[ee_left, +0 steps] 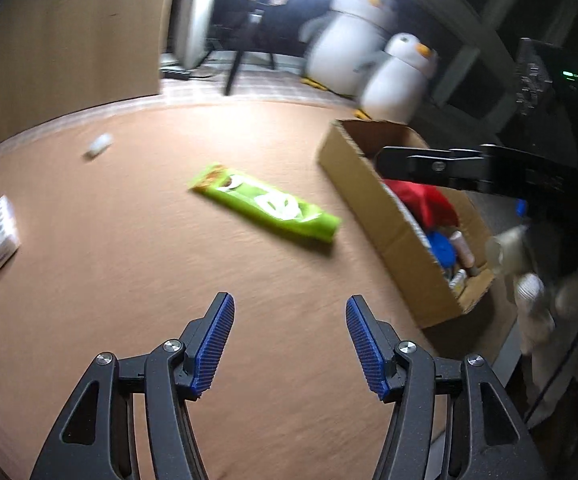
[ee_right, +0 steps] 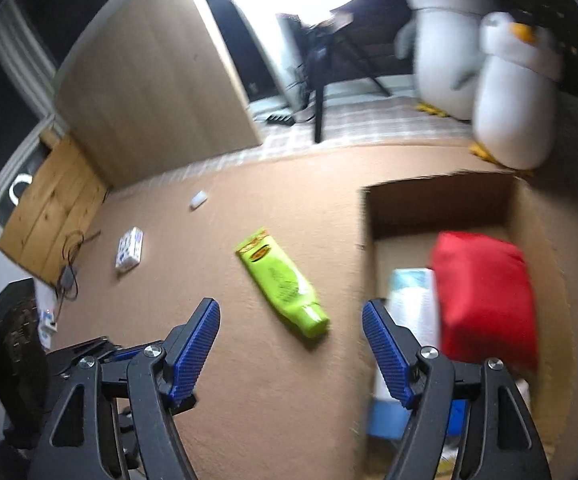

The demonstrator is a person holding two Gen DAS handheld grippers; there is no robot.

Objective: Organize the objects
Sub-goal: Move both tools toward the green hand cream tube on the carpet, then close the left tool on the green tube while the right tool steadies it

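Both grippers point steeply down over the brown table [ee_left: 129, 264], each seen from its own wrist camera. The left gripper [ee_left: 290, 344] has its jaws spread with nothing between the blue pads, only bare tabletop. The right gripper [ee_right: 291, 350] is likewise released and empty, its right finger hanging over the near wall of the cardboard box [ee_right: 369, 280].

The box [ee_left: 373, 204] stands at the table's right edge and holds a red pouch [ee_right: 485, 300], a pale blue and white packet [ee_right: 413, 300] beside it, and smaller items too blurred to name. The green tube [ee_right: 283, 284] lies flat on the open tabletop just left of the box, apart from both grippers. Farther left lie a small white and blue packet [ee_right: 129, 249] and a tiny white object [ee_right: 199, 199], well apart, with wide free surface around them. Two plush penguins [ee_right: 513, 92] stand beyond the table's far edge.
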